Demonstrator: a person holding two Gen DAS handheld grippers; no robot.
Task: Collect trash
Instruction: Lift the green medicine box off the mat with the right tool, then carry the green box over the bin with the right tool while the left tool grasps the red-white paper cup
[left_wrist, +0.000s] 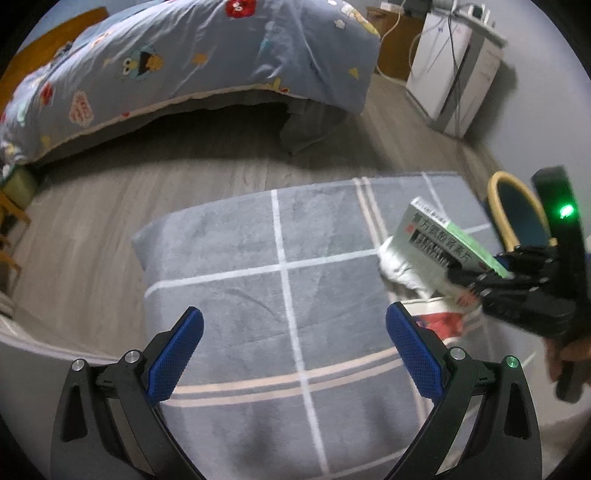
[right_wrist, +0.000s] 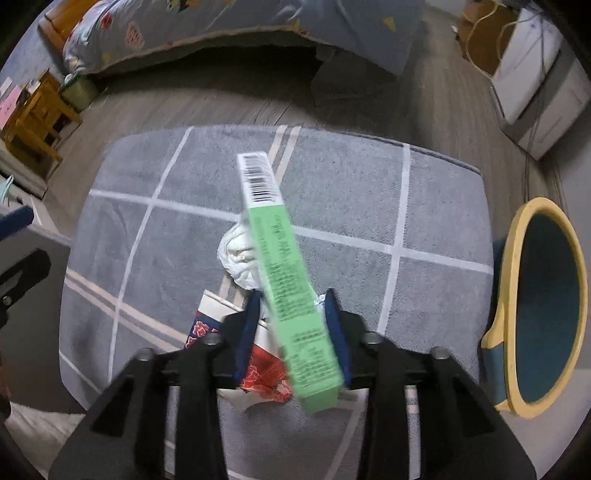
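We look down on a grey rug (right_wrist: 354, 206) crossed by white and beige lines, laid on a pale wood-look floor (left_wrist: 192, 173). Beyond the rug a bed carries a blue quilt (left_wrist: 207, 55) printed with cartoon figures, its edge hanging over a dark gap beneath. A white cabinet (left_wrist: 454, 74) with cables draped over it stands at the far right, and a small yellow wooden chair (right_wrist: 37, 118) sits at the far left of the right wrist view. A bin (right_wrist: 546, 306) with a yellow rim and a dark blue inside stands on the floor just beside the rug's right edge.

Our right gripper (right_wrist: 291, 328) is clenched on a green and white box (right_wrist: 280, 258) with a barcode at its far end; the box juts forward from the blue pads, lifted off the rug. Below it a crumpled white tissue (right_wrist: 240, 258) and a red-patterned carton (right_wrist: 266, 373) lie on the rug, close together.

Our left gripper (left_wrist: 293, 350) hangs over a bare part of the rug with its blue fingers (left_wrist: 177, 354) spread wide and nothing between them. From there we see the right gripper at the right edge with the box in its grasp, near the bin.
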